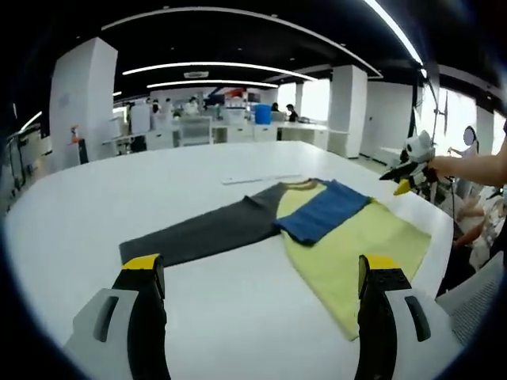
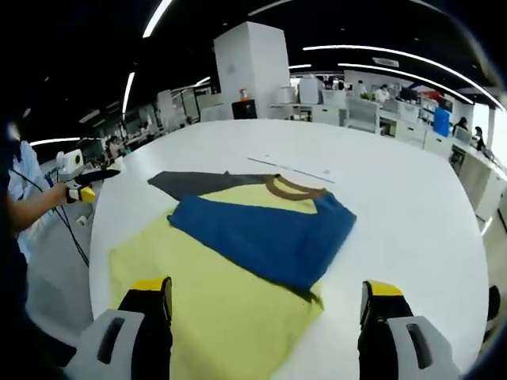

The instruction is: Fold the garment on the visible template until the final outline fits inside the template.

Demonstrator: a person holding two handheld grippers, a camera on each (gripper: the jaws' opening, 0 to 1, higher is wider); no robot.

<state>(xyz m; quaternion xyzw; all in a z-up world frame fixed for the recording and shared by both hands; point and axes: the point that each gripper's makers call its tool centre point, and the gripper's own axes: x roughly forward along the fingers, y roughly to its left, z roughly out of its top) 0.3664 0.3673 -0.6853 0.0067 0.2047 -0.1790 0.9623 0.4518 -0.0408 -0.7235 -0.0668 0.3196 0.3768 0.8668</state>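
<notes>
A shirt (image 1: 348,245) lies flat on the white worktop (image 1: 158,174). Its body is yellow, with a brown collar (image 2: 293,188) at the neck. One blue sleeve (image 2: 265,233) is folded across the chest, so it lies on top of the yellow body. The other sleeve is dark grey (image 1: 202,232) and stretches straight out from the shirt, flat on the worktop. Beyond the collar, a thin pale line (image 1: 261,179) runs along the worktop, near the shirt but apart from it; what it is cannot be told.

The left gripper (image 1: 261,273) hangs above the worktop just short of the grey sleeve, its yellow-tipped fingers (image 1: 142,265) wide apart and holding nothing. The right gripper (image 2: 265,289) hangs over the yellow hem of the shirt, its fingers (image 2: 150,286) likewise spread wide and empty.

No container stands near the shirt.
</notes>
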